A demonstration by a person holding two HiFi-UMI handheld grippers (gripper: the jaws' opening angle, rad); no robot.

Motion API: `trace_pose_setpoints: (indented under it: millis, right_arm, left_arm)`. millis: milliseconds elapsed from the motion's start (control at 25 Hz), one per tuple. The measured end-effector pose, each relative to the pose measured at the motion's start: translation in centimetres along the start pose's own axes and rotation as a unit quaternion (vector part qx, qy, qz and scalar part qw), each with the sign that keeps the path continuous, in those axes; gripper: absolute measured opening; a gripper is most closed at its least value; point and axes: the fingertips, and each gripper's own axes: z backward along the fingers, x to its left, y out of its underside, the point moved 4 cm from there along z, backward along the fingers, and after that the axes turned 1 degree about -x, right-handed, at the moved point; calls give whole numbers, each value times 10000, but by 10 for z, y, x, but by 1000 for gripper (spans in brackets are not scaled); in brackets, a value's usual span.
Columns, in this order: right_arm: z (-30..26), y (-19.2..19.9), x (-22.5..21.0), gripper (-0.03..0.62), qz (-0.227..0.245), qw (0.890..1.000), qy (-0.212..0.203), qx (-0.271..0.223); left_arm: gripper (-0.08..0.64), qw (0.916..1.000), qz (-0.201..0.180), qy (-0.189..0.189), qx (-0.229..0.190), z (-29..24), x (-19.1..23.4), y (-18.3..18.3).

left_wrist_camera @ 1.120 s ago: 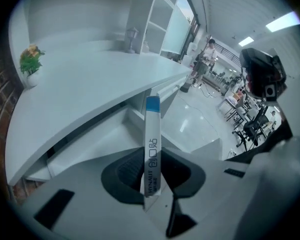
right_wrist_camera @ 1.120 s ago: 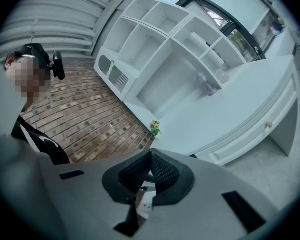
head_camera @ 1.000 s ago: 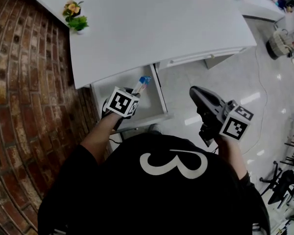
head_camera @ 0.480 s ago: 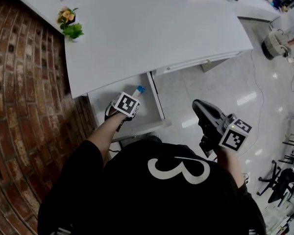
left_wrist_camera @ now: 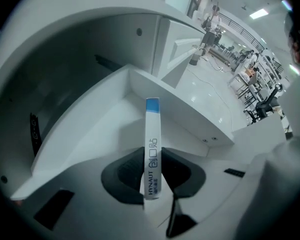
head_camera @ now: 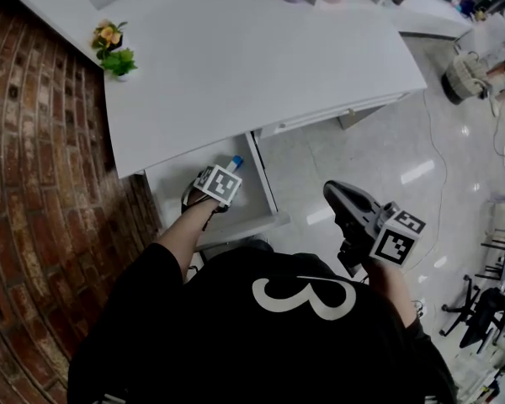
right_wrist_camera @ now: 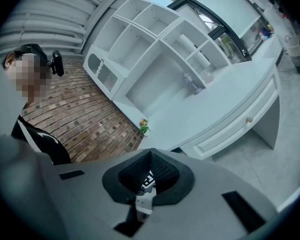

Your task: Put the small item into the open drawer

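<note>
The small item [left_wrist_camera: 152, 144] is a thin white box with a blue end [head_camera: 236, 162]. My left gripper [left_wrist_camera: 152, 160] is shut on its lower part, both pads pressing its flat sides. In the head view the left gripper [head_camera: 227, 173] is down inside the open white drawer [head_camera: 172, 183] under the desk's left end, with the box's blue tip pointing toward the drawer's back right corner. The drawer's floor and walls [left_wrist_camera: 90, 119] lie below and ahead of the box. My right gripper [head_camera: 335, 196] hangs over the floor to the right, its pads [right_wrist_camera: 150, 160] closed together with nothing between them.
The white desk top [head_camera: 236, 66] overhangs the drawer's back. A small potted plant [head_camera: 111, 49] stands at its left edge. A brick wall [head_camera: 42, 183] runs along the left. A closed drawer front [head_camera: 337, 112] is right of the open one. Glossy floor [head_camera: 387, 167] spreads to the right.
My left gripper has gone lower and deeper into the drawer with the box still in it. The right gripper has stayed about where it was.
</note>
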Motion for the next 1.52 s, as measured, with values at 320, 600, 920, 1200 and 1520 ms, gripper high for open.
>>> trace_pose_setpoints:
  millis: [320,600,920,1200,1520]
  right_arm:
    - [-1,0,5,11,58,9999,-53,70]
    - [-9,0,15,11,249,9993,-169,208]
    - [-18,-3,39,11,488,9972,-502,277]
    - [-20,-3,63,11,561,9943,-864,285]
    - [-24,13,87,11,591,9892,-1291,360]
  left_arm:
    - [155,9991,254,253,-222,-7,-2,-2]
    - [261,9986,225,161,-451,20,-1,-4]
    - [250,9889,855,287,-1182,88,-4,-1]
    - [125,9558,1219,864,-2531,170,-28,-9]
    - [5,9036,1509,1718,-3621,239,-66,-3]
